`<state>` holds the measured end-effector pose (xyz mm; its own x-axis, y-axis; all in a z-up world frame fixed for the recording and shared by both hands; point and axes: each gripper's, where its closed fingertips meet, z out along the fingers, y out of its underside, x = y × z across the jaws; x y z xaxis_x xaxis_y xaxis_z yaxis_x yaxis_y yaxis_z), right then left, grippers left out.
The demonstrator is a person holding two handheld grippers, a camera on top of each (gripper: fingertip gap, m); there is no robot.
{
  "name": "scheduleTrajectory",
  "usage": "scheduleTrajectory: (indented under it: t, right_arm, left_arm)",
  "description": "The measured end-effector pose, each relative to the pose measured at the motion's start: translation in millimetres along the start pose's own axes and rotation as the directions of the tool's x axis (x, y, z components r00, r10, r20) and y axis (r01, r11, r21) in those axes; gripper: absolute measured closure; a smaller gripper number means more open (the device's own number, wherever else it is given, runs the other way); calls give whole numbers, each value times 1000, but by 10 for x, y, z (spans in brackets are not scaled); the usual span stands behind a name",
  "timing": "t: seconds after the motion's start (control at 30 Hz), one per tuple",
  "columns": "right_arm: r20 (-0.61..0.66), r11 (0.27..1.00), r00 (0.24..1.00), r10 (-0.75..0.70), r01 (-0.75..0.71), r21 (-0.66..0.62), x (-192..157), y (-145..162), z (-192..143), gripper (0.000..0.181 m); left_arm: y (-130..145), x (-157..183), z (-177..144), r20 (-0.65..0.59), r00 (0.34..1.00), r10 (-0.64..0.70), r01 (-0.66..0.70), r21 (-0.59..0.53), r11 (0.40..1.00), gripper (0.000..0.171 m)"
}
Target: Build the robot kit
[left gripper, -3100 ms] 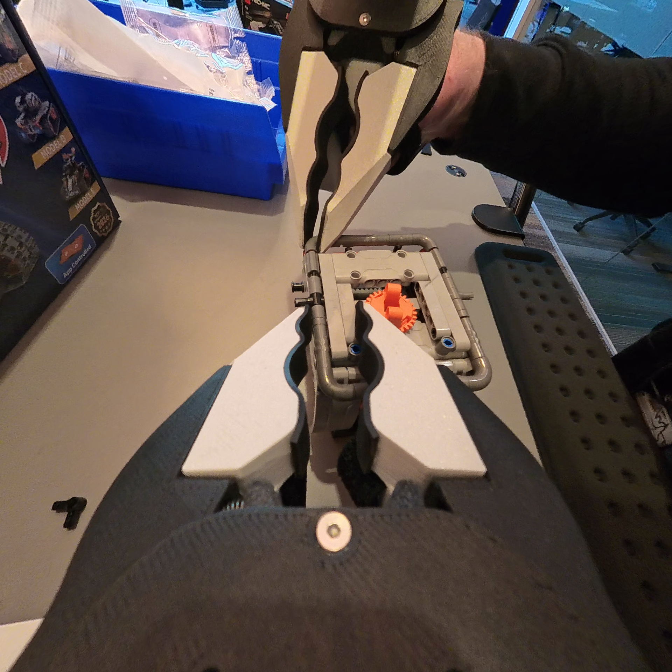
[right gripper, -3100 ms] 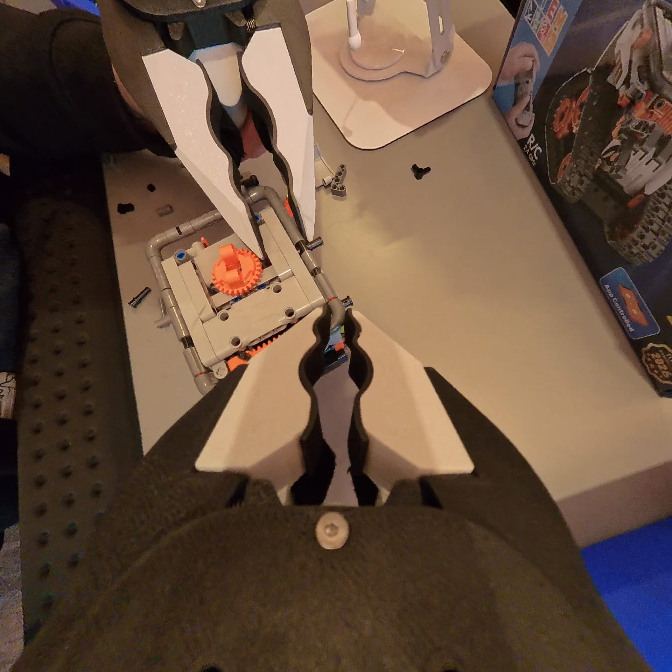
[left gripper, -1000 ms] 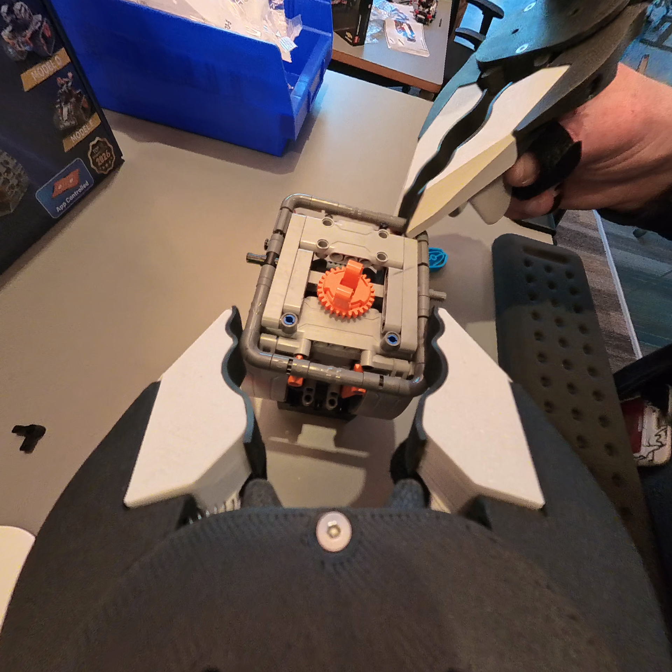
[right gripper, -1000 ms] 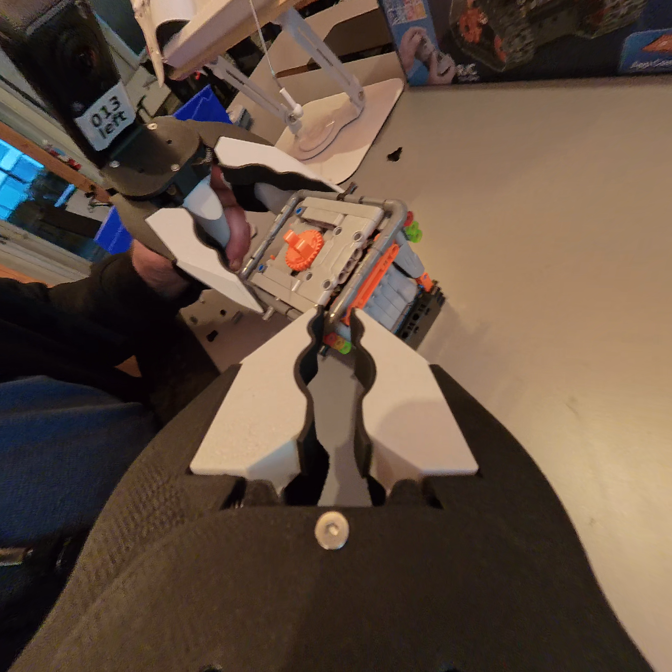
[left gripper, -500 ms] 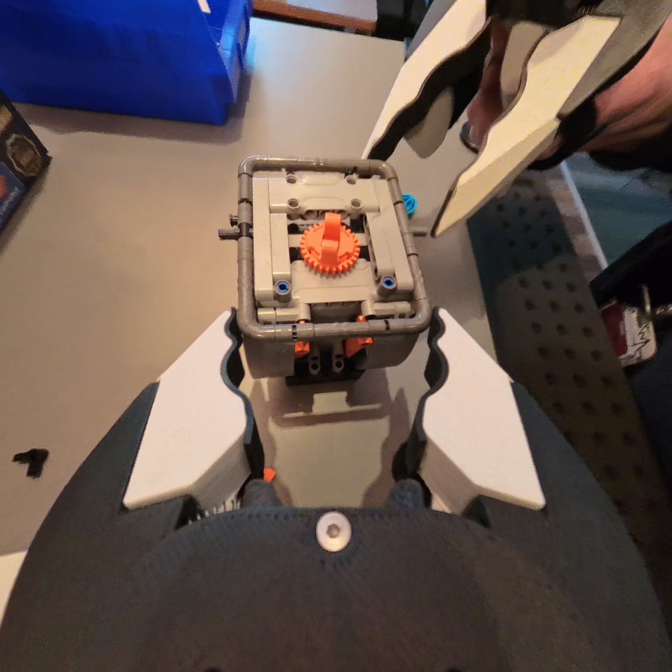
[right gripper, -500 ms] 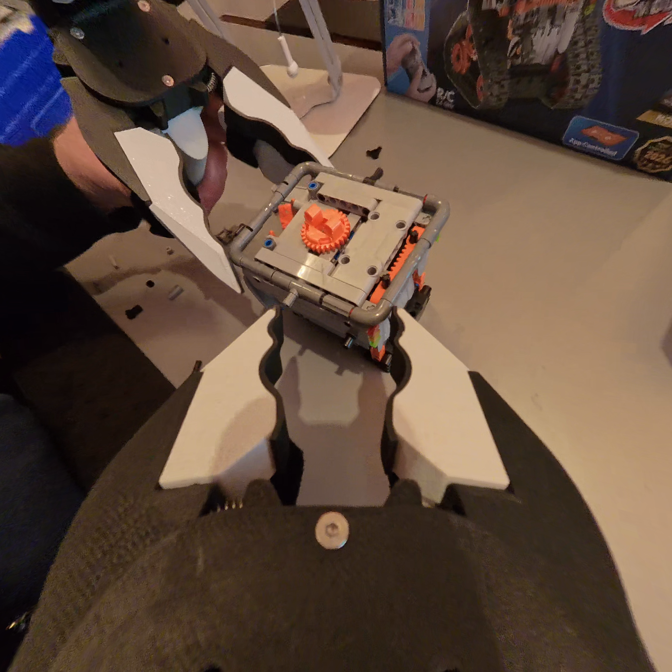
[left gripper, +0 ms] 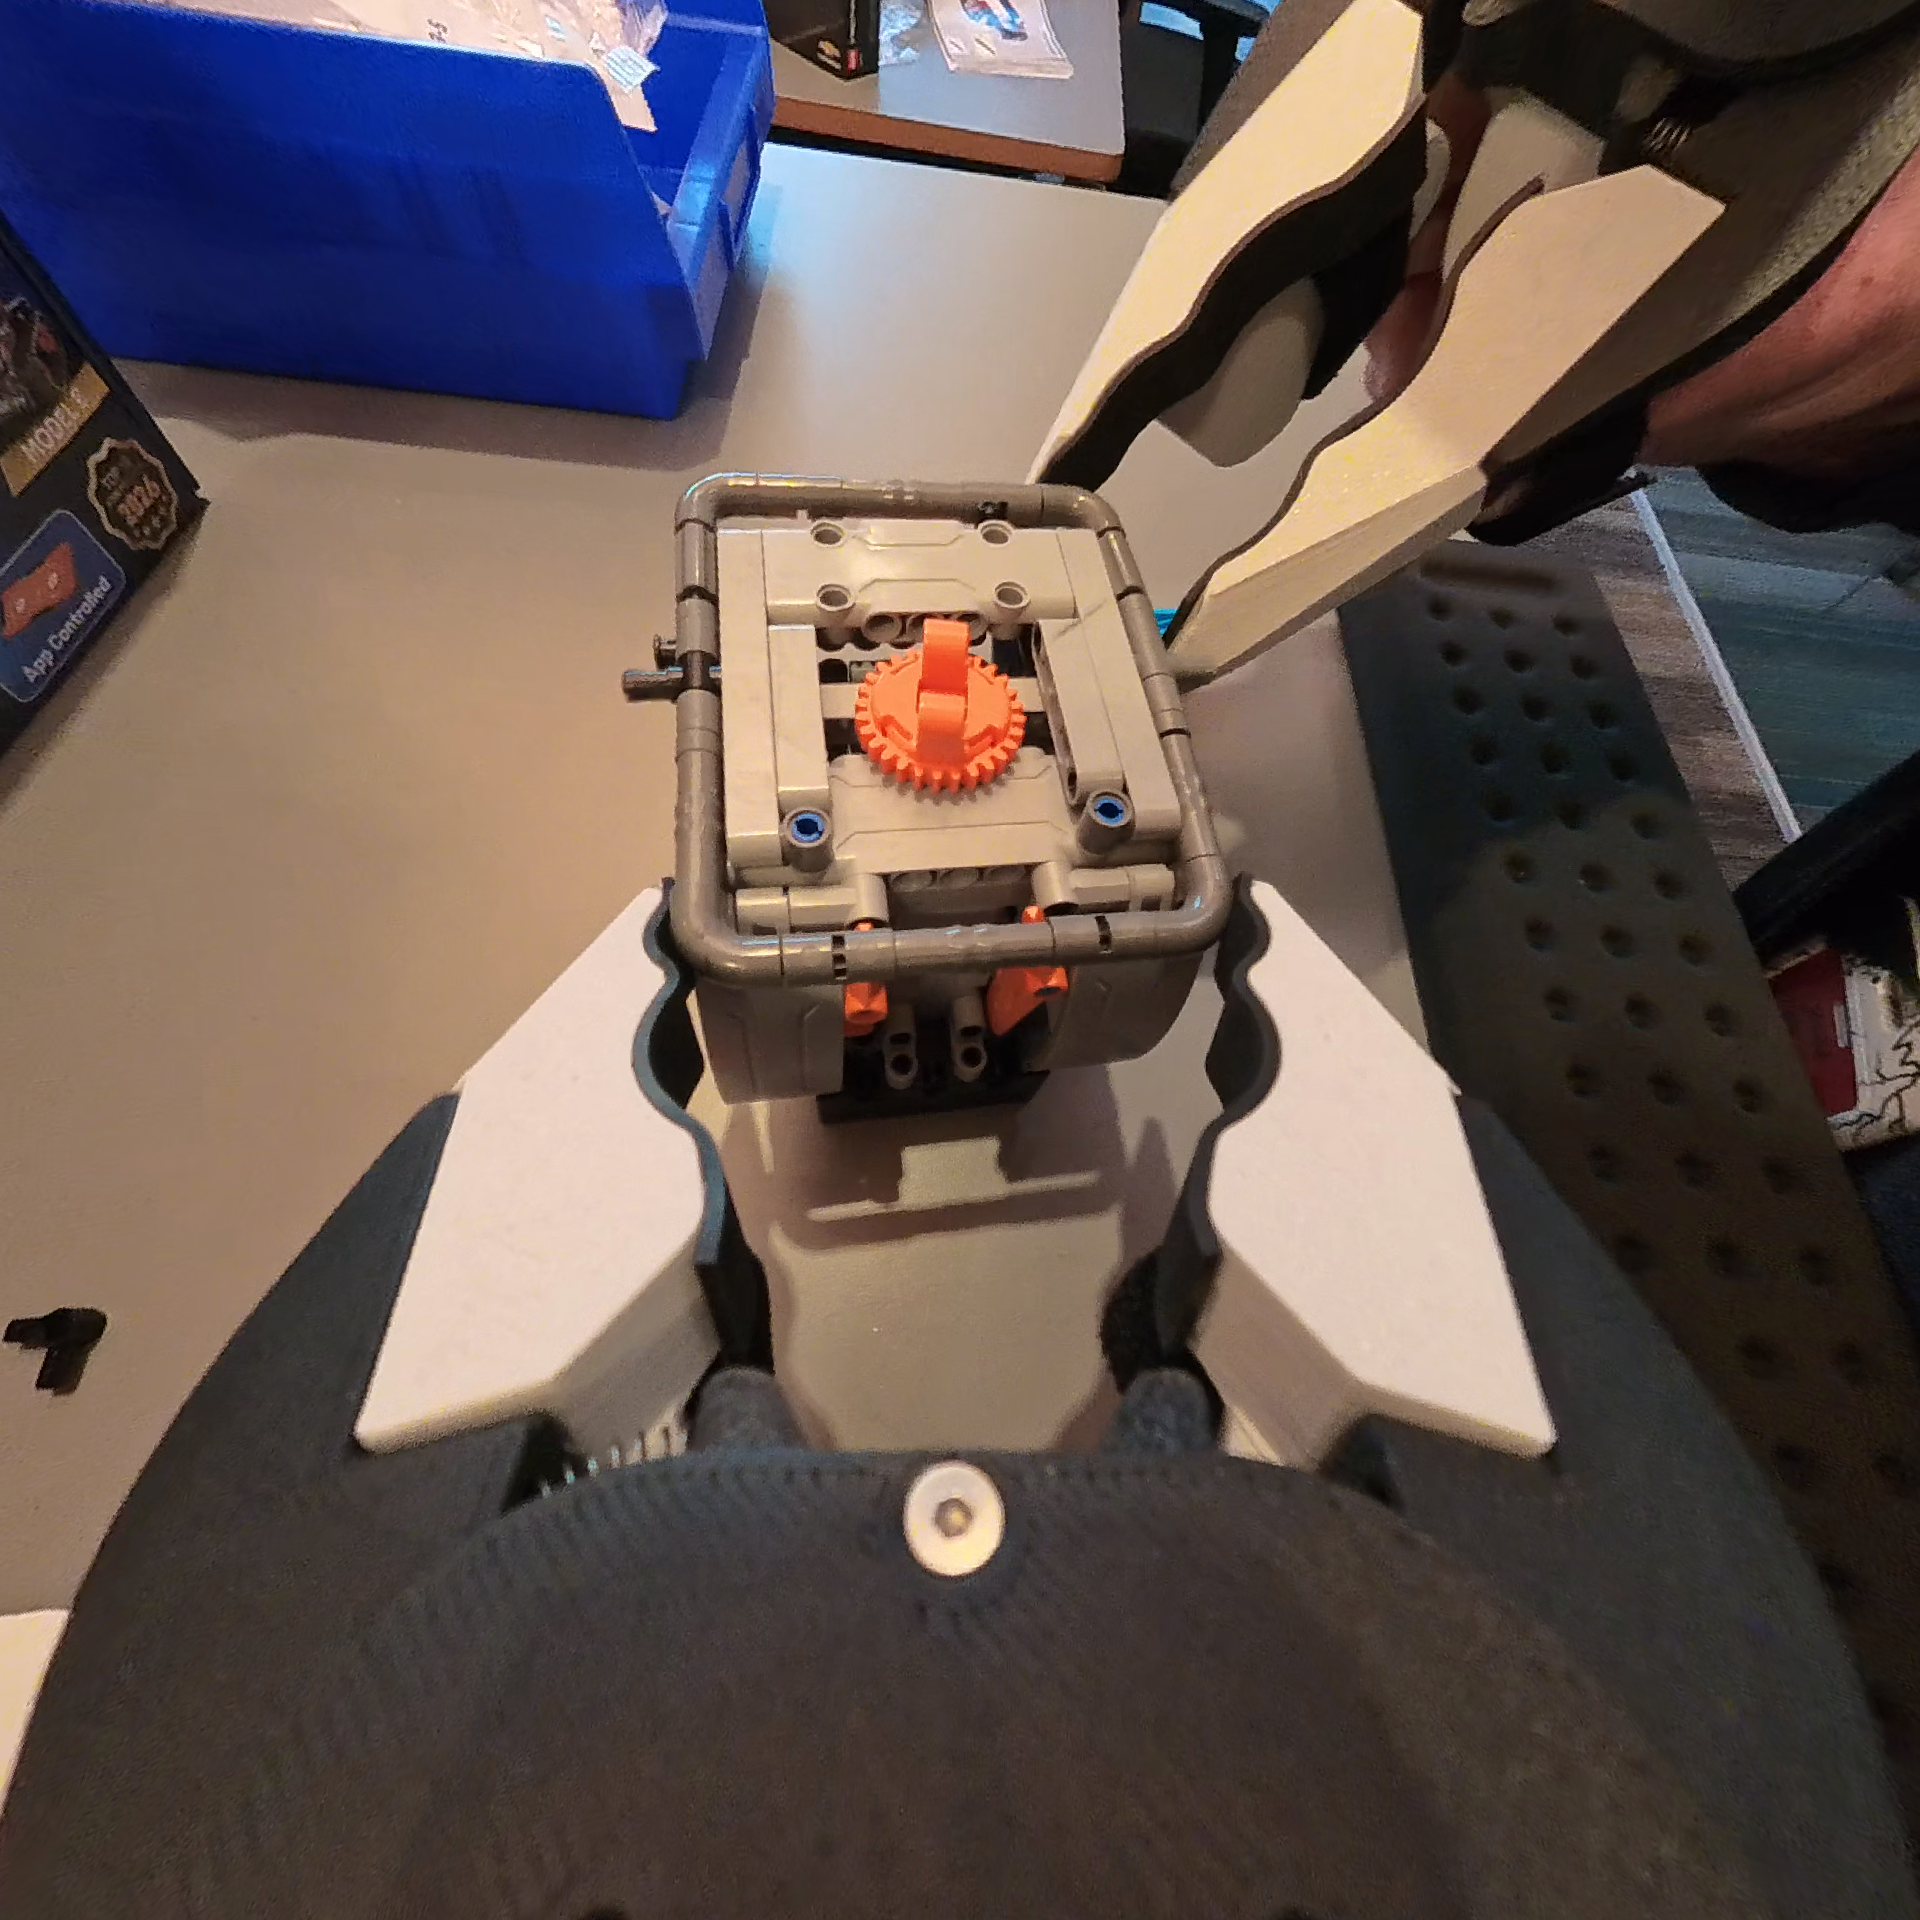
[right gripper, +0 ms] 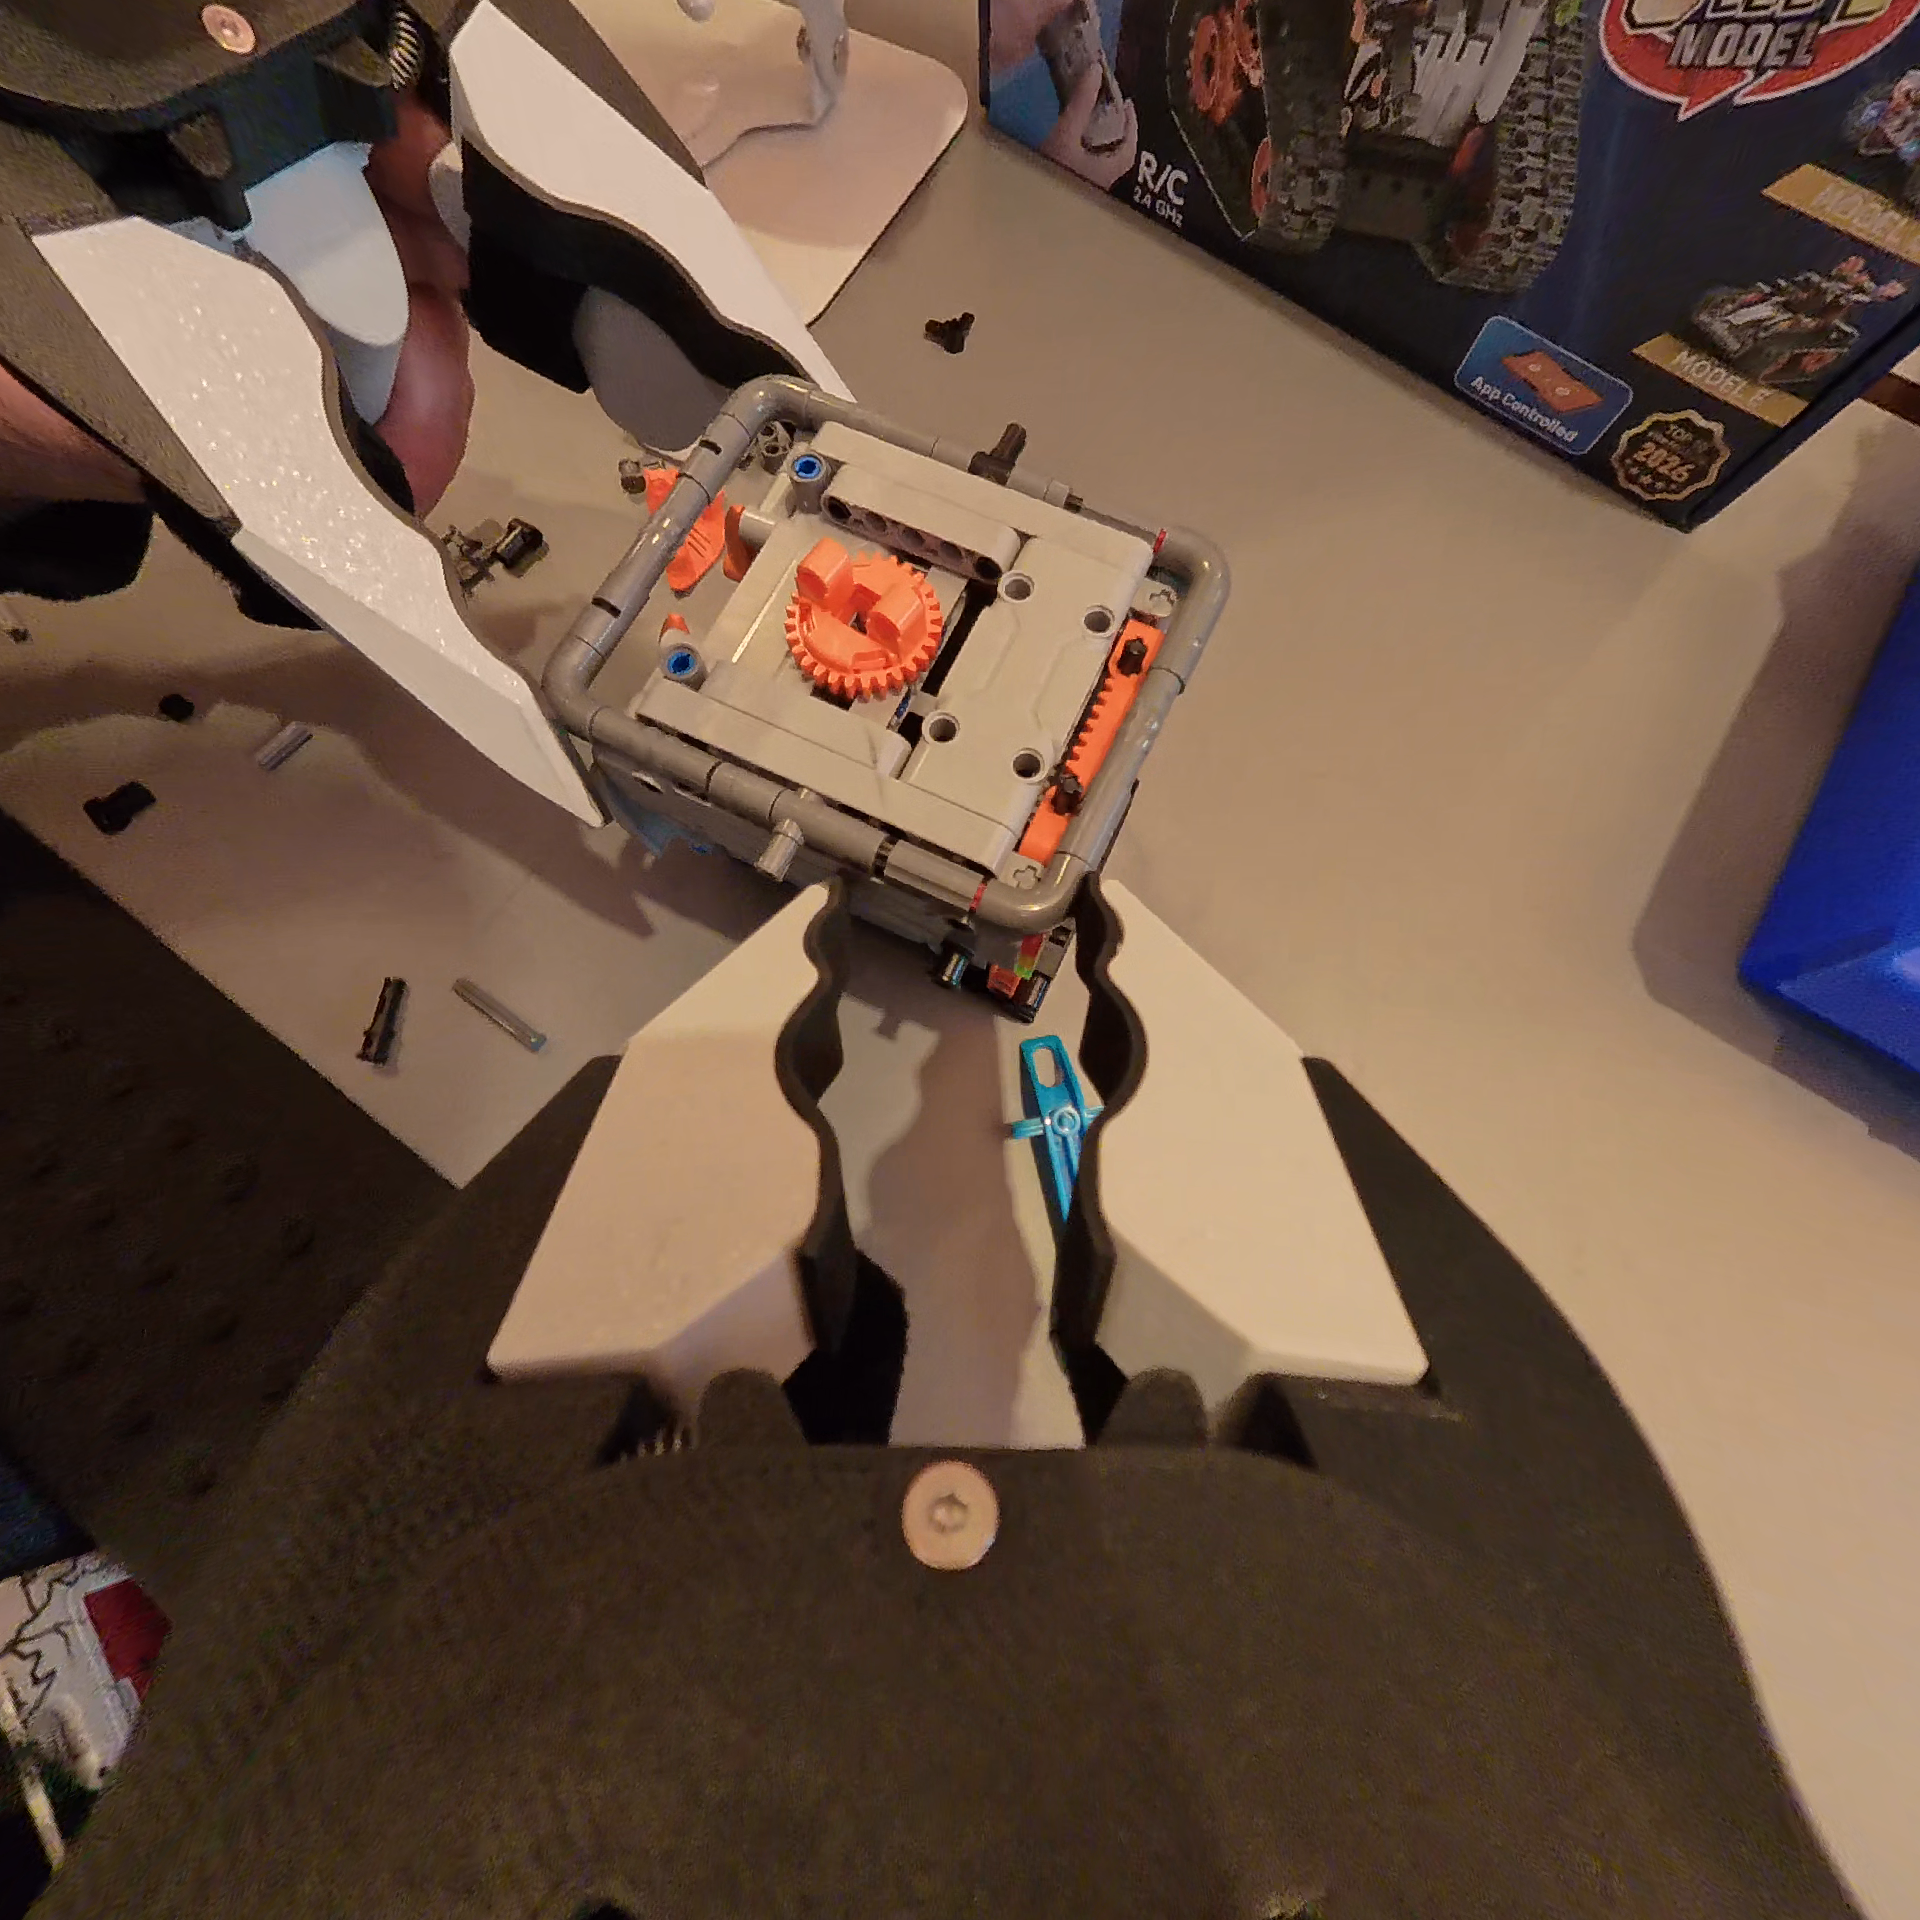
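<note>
The grey table (left gripper: 364,727) is bearing a grey brick-built block (left gripper: 940,790) with an orange gear (left gripper: 940,717) on top, standing upright. The left gripper (left gripper: 951,935) is spreading wide around its near end, gripping nothing. The right gripper (right gripper: 961,904) is hanging half open at a corner, empty. Only the right wrist view is showing a blue clip (right gripper: 1049,1112) and loose pins (right gripper: 499,1013).

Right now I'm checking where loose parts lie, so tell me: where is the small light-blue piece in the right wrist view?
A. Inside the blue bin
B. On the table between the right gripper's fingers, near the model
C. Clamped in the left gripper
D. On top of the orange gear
B: the light-blue piece lies flat on the table between the open right gripper fingers, just short of the grey brick model.
</note>
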<state>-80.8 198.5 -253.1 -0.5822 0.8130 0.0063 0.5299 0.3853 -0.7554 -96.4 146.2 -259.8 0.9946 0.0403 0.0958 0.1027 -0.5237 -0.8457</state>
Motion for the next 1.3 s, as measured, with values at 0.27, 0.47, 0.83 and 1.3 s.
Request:
scheduleTrajectory:
  t: [0.27,0.47,0.83,1.3]
  right_arm:
    - [-54,999,998,-24,23,-26,19,-12,-2,141]
    - [-43,1000,999,-11,10,-23,39,-25,-7,140]
    - [-109,997,993,-40,32,-70,95,11,-30,142]
    - [-27,997,997,-66,64,-46,-112,-10,20,163]
  left_arm:
    - [-5,-12,11,9,1000,-27,27,-4,1000,72]
    - [-8,-29,15,13,999,-38,39,-11,999,72]
    - [-44,-35,73,31,999,-41,42,-10,999,72]
    - [-59,-217,95,100,994,-50,53,-35,998,61]
